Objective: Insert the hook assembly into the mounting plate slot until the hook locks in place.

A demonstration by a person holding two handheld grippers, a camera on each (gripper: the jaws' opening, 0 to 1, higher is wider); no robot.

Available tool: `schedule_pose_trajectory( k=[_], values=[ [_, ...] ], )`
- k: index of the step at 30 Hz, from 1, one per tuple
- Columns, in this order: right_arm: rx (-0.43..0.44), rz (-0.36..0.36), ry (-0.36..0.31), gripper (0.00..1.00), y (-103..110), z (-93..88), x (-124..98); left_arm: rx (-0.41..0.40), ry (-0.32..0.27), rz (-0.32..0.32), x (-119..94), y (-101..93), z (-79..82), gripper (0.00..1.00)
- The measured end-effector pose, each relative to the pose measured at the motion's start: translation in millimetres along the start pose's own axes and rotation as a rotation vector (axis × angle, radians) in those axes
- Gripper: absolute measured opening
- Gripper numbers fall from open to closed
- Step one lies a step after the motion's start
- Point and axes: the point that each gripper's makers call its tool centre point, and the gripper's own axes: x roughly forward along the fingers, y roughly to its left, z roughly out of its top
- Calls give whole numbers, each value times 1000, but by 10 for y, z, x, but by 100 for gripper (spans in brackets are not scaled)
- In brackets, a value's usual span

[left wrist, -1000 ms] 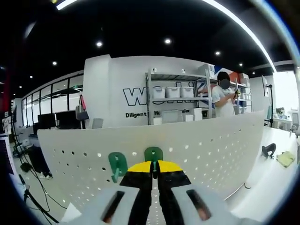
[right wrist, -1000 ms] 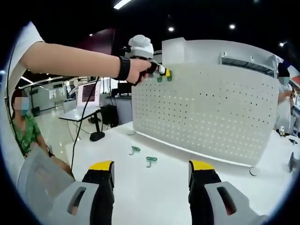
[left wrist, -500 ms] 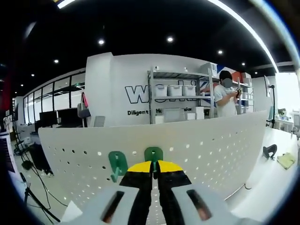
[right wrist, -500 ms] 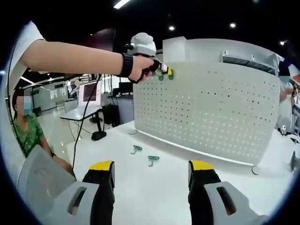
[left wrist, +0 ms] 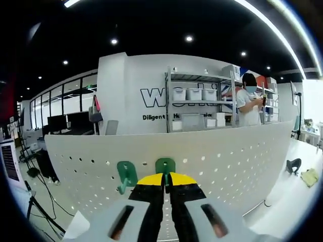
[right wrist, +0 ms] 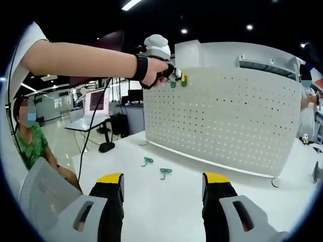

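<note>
A white perforated mounting plate [left wrist: 217, 156] [right wrist: 227, 121] stands upright on the white table [right wrist: 166, 201]. In the left gripper view, my left gripper [left wrist: 165, 182] is shut on a green hook [left wrist: 165, 166] pressed against the plate near its top edge. A second green hook [left wrist: 126, 175] sits in the plate just to its left. The right gripper view has that left gripper [right wrist: 177, 77] at the plate's upper left corner, held by a person's hand. My right gripper [right wrist: 162, 185] hangs open over the table. Two loose green hooks [right wrist: 146, 161] [right wrist: 164, 172] lie on the table before the plate.
A seated person [right wrist: 28, 138] is at the left of the right gripper view. Another person [left wrist: 250, 101] stands by shelves [left wrist: 197, 106] behind the plate. A black cable [right wrist: 93, 131] hangs from the left gripper. A dark object [left wrist: 292, 165] lies on the table at right.
The left gripper view's camera has shifted slightly; the background slid right. The left gripper stays shut on the hook at the plate. The right gripper has not moved.
</note>
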Motion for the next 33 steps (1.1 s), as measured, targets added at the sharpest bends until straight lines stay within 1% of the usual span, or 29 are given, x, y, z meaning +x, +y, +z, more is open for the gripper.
schedule_pose_trajectory(
  k=[3,5,8,12,16,22,26,27,33],
  values=[
    [1,1,-7,63,8,20,0,-12,-1,-2,9,10,1,3],
    [5,2,-16,63,10,36,-3,0,-1,-6,8,3,0,3],
    [0,-2,-12,63,-6,28,-10,65,-1,-9,-3,1,-3,3],
    [10,-5,-23,63,-20,45,-24,47,-7,-14,-3,-3,-4,3],
    [8,-1,-22,63,-3,46,-17,57,-5,-15,-5,-12,-7,4],
    [4,6,-19,62,20,45,0,28,7,-41,-11,-7,-12,4],
    [7,7,-17,62,14,38,1,38,-19,-52,-19,-37,54,3],
    [7,7,-17,62,13,38,0,45,-35,-56,-14,-56,93,3],
    [11,2,-15,62,-2,20,-15,51,-22,-65,22,-95,89,2]
  ],
)
